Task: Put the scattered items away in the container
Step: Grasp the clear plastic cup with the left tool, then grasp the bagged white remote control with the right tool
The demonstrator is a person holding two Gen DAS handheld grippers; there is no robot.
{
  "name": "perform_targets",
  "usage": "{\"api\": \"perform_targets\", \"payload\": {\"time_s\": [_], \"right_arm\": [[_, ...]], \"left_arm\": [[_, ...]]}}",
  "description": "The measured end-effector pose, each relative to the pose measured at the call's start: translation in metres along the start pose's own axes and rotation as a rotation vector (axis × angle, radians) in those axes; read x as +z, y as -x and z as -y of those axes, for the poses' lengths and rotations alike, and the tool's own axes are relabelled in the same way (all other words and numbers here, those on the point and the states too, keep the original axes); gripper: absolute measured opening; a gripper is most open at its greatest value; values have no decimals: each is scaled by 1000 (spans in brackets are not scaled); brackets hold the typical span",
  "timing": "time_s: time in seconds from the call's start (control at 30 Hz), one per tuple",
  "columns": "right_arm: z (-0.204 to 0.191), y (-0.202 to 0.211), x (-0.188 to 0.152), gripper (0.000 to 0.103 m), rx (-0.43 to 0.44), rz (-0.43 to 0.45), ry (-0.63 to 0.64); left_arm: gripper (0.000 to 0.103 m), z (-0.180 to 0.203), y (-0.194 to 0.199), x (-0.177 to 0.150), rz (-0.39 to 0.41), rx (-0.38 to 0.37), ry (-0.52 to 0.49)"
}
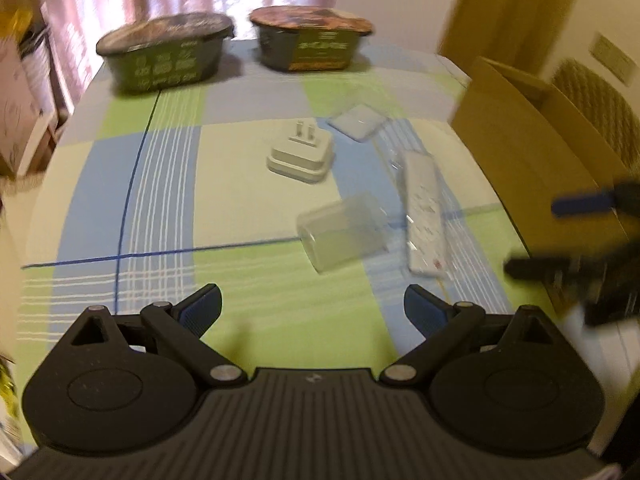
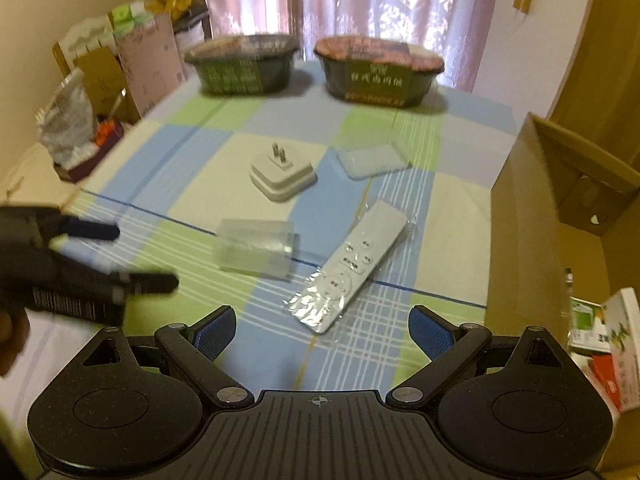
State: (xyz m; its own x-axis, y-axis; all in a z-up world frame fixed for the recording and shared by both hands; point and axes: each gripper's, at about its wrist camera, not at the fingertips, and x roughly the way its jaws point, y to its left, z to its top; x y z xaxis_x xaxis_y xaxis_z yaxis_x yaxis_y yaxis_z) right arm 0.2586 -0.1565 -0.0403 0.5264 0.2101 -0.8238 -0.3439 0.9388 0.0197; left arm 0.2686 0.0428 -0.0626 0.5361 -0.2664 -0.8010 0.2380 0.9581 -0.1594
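1. Left gripper (image 1: 313, 307) and right gripper (image 2: 320, 330) both hover low over the near tablecloth (image 2: 200, 152), jaws spread wide, nothing between them; bare cloth just ahead of each.
2. White remote (image 2: 347, 270), in clear wrap, lies flat just ahead of the right gripper, long axis running near-left to far-right, toward the cardboard box (image 2: 532, 216) at the table's right edge.
3. Clear plastic case (image 2: 256, 251) lies on its side just left of the remote.
4. Farther: white plug adapter (image 2: 282, 176), prongs up; small clear lid (image 2: 372, 162) beside it.
5. Two food bowls (image 2: 244, 65) at the far edge.
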Motion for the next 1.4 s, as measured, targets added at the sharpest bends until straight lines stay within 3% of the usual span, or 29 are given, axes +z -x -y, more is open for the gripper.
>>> {"api": "perform_targets", "payload": {"time_s": [0.2,0.43,0.53,0.57,0.6,0.8,1.03,1.17,1.27,1.33,1.4], "right_arm": [[2,-33,-16,98,-18,-4,19],[5,-43,-32,98,-19,11,32],[8,-45,-33,98,-19,23,32],[9,-46,-32,98,-19,25,33],[10,-47,-32,98,-19,27,28],[22,-57,-22,98,-11,39,-51],[38,-85,7,98,-25,47,-224],[43,-103,21,98,-47,39,-321],[41,-111,26,97,-80,39,-320],[39,-115,27,72,-93,32,-300],[40,-116,26,66,-98,35,-294]], "left_arm": [[96,-6,-44,26,-9,-31,102],[93,20,-85,44,-28,-42,108],[86,28,-98,47,-41,-40,97],[76,30,-101,47,-51,-33,87],[72,31,-104,47,-59,-17,75],[68,17,-88,39,-64,7,8],[68,-18,-51,-1,-73,3,-9],[72,-18,-41,-15,-62,21,-21],[78,-13,-42,-22,-56,41,-32],[78,-13,-45,-25,-65,34,-32],[78,-10,-48,-28,-71,39,-54]]}}
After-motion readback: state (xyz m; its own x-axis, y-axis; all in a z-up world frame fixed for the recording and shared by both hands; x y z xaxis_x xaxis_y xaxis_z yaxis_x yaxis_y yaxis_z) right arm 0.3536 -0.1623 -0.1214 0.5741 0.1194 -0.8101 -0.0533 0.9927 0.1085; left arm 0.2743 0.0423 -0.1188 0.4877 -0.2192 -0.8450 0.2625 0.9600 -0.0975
